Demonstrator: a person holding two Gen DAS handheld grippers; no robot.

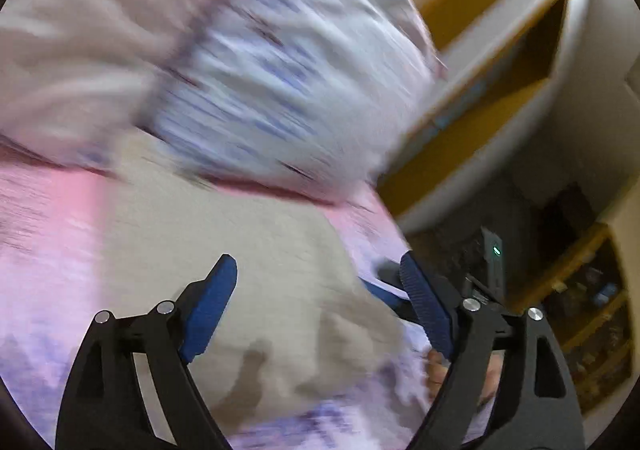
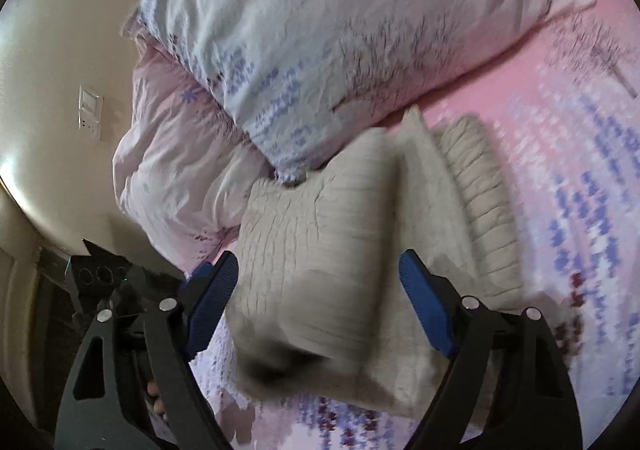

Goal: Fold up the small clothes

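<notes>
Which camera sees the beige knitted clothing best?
The right wrist view: the beige garment shows whole, ribbed knit and folds visible. The left wrist view shows it blurred, without texture, partly behind the gripper fingers.

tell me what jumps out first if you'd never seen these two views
A beige ribbed knit garment lies folded on the pink patterned bedsheet, filling the middle of the right wrist view. Behind it is a rumpled pale duvet with blue print. Both the right gripper and left gripper frame the garment with blue pads wide apart, holding nothing.
</notes>
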